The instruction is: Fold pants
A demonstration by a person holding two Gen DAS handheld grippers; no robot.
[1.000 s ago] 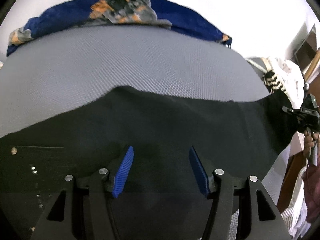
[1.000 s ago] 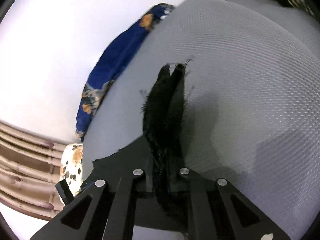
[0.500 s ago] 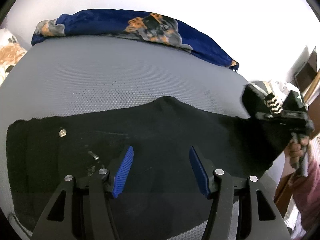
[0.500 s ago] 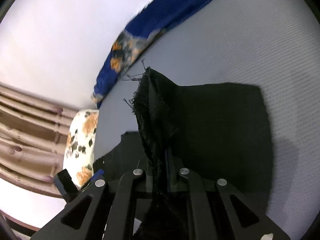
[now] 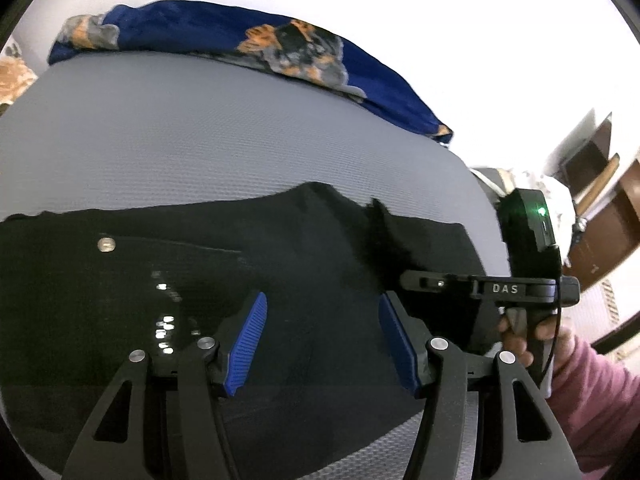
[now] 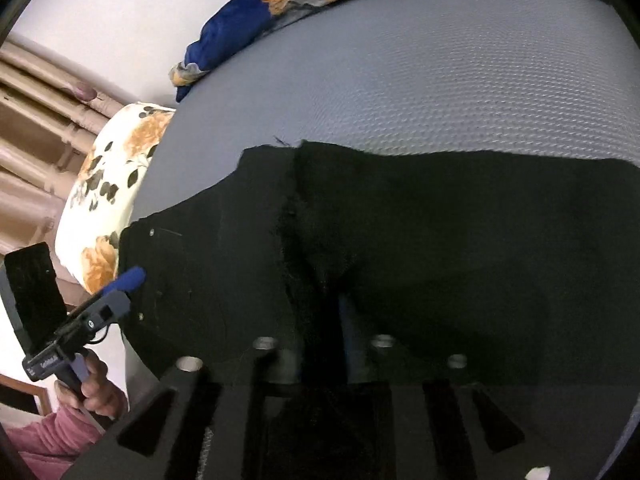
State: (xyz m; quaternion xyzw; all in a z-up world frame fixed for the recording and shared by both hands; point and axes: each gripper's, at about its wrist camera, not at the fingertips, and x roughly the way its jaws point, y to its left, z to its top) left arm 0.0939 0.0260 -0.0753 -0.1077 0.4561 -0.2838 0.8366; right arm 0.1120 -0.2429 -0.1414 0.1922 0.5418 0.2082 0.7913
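Note:
Black pants (image 5: 280,248) lie across the grey mattress (image 5: 200,128), with a metal button (image 5: 107,244) at the left. My left gripper (image 5: 320,312) hovers over the pants, blue pads apart, nothing between them. My right gripper (image 5: 404,280) comes in from the right with a hand on its handle. In the right wrist view the pants (image 6: 460,240) are folded over themselves. The right gripper (image 6: 320,308) is opening its jaws, a strip of black cloth lies loose between them, and cloth hides most of its fingers. The left gripper (image 6: 128,280) shows at the far left.
A blue floral blanket (image 5: 280,40) lies bunched along the far edge of the mattress. A flowered pillow (image 6: 108,184) sits past the mattress's left end. Wooden furniture (image 5: 608,216) stands at the right. A pink sleeve (image 5: 592,384) reaches in low on the right.
The right gripper has carried the pinched leg end across and laid it over the rest of the pants, and its jaws have parted. The left gripper shifted sideways, then held still, open.

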